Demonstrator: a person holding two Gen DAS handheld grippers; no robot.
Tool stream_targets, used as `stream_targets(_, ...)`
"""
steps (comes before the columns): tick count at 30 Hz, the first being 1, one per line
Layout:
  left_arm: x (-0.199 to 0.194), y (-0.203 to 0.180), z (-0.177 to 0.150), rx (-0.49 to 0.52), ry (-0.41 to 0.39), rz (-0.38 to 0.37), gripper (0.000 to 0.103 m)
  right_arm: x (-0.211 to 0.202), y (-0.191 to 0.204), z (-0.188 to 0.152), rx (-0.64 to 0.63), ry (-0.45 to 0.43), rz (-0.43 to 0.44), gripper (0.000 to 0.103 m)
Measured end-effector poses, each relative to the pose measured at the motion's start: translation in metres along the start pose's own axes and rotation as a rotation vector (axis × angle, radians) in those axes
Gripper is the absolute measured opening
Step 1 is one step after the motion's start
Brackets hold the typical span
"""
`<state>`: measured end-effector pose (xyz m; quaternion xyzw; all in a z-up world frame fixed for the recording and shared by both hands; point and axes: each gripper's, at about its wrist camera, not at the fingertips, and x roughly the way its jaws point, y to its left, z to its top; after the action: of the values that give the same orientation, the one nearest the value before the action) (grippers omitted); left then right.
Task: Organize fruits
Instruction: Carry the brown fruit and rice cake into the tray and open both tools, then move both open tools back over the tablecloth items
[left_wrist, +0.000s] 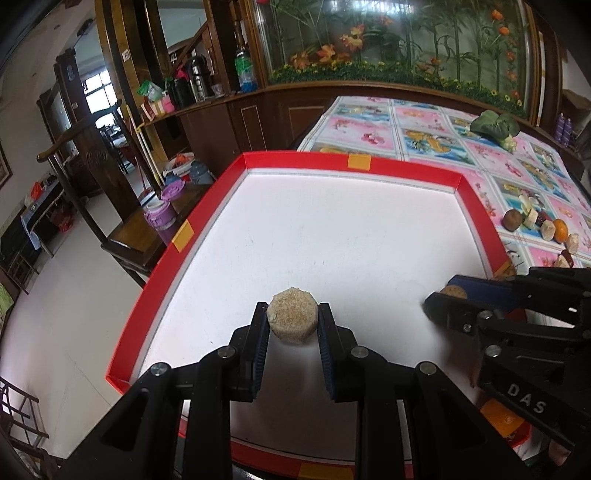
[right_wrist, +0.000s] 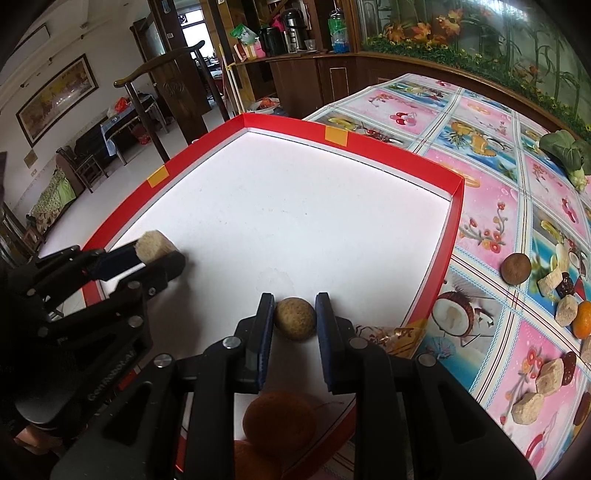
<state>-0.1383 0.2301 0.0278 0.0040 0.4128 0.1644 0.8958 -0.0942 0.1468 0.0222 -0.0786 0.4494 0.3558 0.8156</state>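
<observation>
- Red-walled tray (left_wrist: 177, 243) with a white floor sits on our bench (left_wrist: 424, 129); we count two orange tape tabs on its far walls.
- Our left tool (left_wrist: 292, 320) has its jaws closed against one tan hexagonal cake (left_wrist: 292, 320), low over the tray's left side.
- Our right tool (right_wrist: 294, 314) grips one round brownish fruit (right_wrist: 294, 314) near the tray's front right.
- Below it we see two orange-brown fruits (right_wrist: 280, 421).
- Right of the tray, on the cloth: one brown fruit (right_wrist: 516, 268), one orange (right_wrist: 583, 319), and roughly four pale blocks (right_wrist: 567, 311).
</observation>
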Motion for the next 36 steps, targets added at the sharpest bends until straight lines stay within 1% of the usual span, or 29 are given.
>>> stream_targets(2, 0.003, 0.000, -0.002, -0.003, 0.016, -0.003, 0.026, 0.002, 0.000, 0.001, -0.003, 0.006, 0.000, 0.025)
stream_targets(4, 0.002, 0.000, -0.001, 0.001, 0.015, 0.002, 0.026, 0.002, 0.000, 0.002, -0.008, 0.012, 0.001, 0.026)
stream_targets(5, 0.002, -0.001, -0.001, 0.002, 0.019, 0.006, 0.028, 0.002, -0.001, 0.002, -0.006, 0.017, 0.002, 0.026)
stream_targets(6, 0.002, 0.000, 0.000, 0.001, 0.026, 0.017, 0.030, 0.000, -0.002, 0.002, -0.001, 0.022, 0.006, 0.026)
stream_targets(7, 0.003, 0.000, 0.000, -0.002, 0.030, 0.023, 0.039, -0.004, -0.005, 0.002, 0.008, 0.017, 0.018, 0.026)
stream_targets(8, 0.001, 0.002, 0.001, -0.009, 0.032, 0.022, 0.046, -0.011, -0.006, 0.001, 0.012, 0.002, 0.023, 0.026)
stream_targets(11, -0.008, -0.001, 0.004, -0.003, 0.008, 0.031, 0.047, -0.039, -0.018, -0.003, 0.017, -0.079, 0.015, 0.026)
stream_targets(13, -0.019, -0.007, 0.008, 0.002, -0.017, 0.019, 0.047, -0.058, -0.031, -0.007, 0.031, -0.122, 0.001, 0.027)
stream_targets(15, -0.030, -0.016, 0.013, 0.017, -0.043, 0.004, 0.050, -0.075, -0.047, -0.014, 0.046, -0.154, -0.028, 0.029)
stream_targets(17, -0.040, -0.027, 0.016, 0.041, -0.070, -0.021, 0.058, -0.092, -0.067, -0.023, 0.072, -0.182, -0.059, 0.033)
stream_targets(20, -0.054, -0.049, 0.018, 0.092, -0.102, -0.066, 0.059, -0.116, -0.098, -0.042, 0.119, -0.213, -0.116, 0.039)
stream_targets(23, -0.063, -0.075, 0.018, 0.150, -0.106, -0.132, 0.059, -0.134, -0.128, -0.063, 0.161, -0.213, -0.199, 0.040)
stream_targets(26, -0.068, -0.102, 0.018, 0.211, -0.106, -0.179, 0.060, -0.148, -0.154, -0.081, 0.211, -0.202, -0.241, 0.040)
stream_targets(30, -0.066, -0.129, 0.016, 0.261, -0.075, -0.233, 0.060, -0.153, -0.184, -0.100, 0.254, -0.167, -0.290, 0.040)
stream_targets(32, -0.067, -0.141, 0.014, 0.284, -0.055, -0.257, 0.061, -0.153, -0.191, -0.107, 0.267, -0.154, -0.303, 0.040)
stream_targets(36, -0.067, -0.157, 0.014, 0.317, -0.039, -0.274, 0.061, -0.144, -0.205, -0.111, 0.293, -0.127, -0.297, 0.040)
